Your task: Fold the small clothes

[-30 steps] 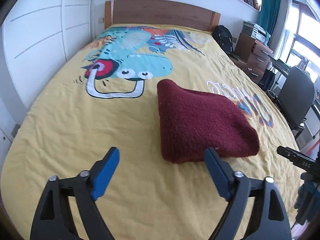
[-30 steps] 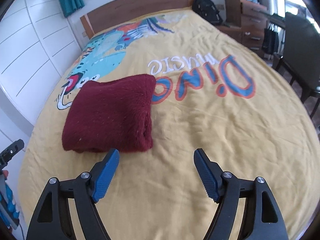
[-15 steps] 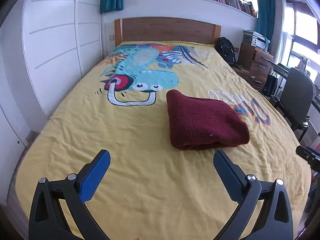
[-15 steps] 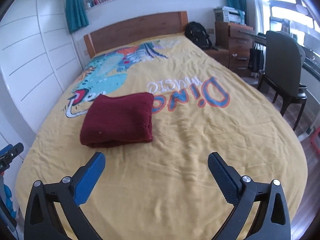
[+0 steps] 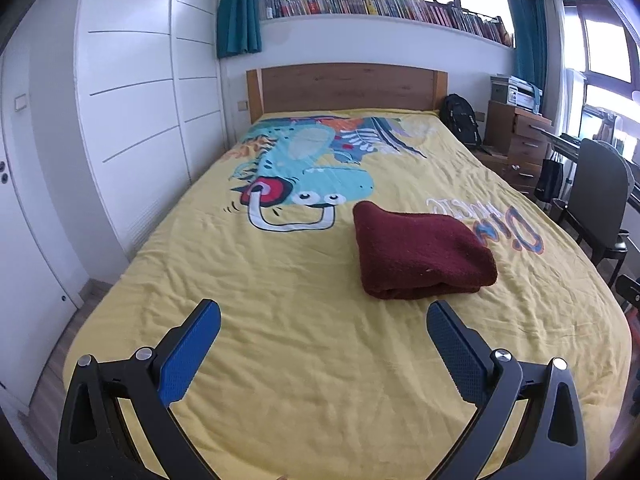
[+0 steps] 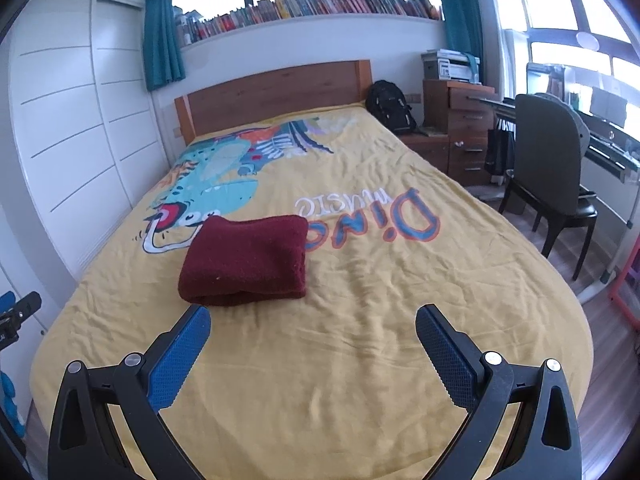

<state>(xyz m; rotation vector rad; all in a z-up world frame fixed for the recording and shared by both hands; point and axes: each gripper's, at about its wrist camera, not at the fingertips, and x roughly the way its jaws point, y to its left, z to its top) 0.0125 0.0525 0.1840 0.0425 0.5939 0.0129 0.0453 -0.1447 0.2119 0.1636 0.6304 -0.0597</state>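
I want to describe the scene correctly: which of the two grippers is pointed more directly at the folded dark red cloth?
Neither holds it. The left gripper has the dark red cloth ahead near its right finger; for the right gripper it lies off left.

Folded garment [image 5: 422,250] on bed [image 5: 280,360], headboard [image 5: 346,86] behind.

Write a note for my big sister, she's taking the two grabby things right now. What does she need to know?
Left gripper: open, holding nothing, above the near end of the bed.
Right gripper: open, holding nothing, also above the near end.
The dark red garment lies folded in a neat thick bundle on the yellow dinosaur bedspread, about mid-bed, just past both grippers. Neither gripper touches it.
Done: this garment looks fully folded.
Left: no other loose clothes show on the bed in either view, so probably nothing more here. Check outside the views for more pieces before stopping.
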